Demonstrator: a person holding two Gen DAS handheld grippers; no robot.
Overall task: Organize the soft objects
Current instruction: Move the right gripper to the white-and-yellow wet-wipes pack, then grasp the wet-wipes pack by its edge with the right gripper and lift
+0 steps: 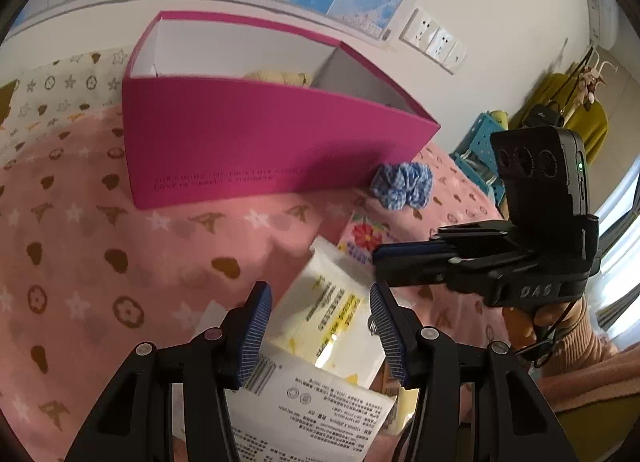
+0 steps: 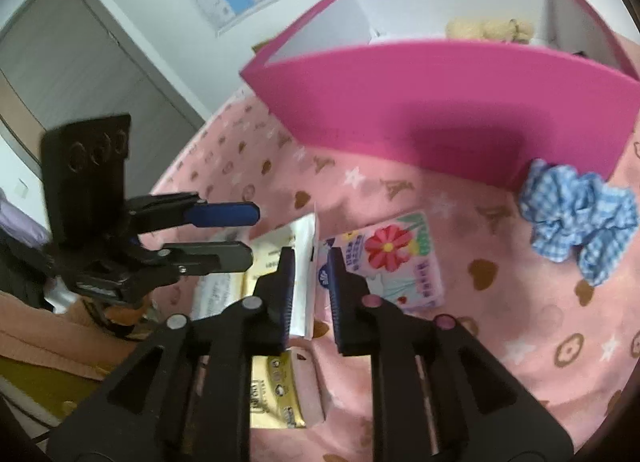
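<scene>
Magenta box [image 1: 260, 142], blue-white gingham scrunchie [image 1: 402, 184], pink blanket [image 1: 100, 262] with brown hearts, pale yellow packet [image 1: 328, 314]

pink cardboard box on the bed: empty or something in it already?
Not empty. The open-topped pink cardboard box holds a beige plush toy, peeking over the front wall in both wrist views. How full, cannot tell.

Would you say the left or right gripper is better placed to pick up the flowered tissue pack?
Probably right: the right gripper hovers beside the flowered pack; the left gripper straddles the yellow pack.
</scene>
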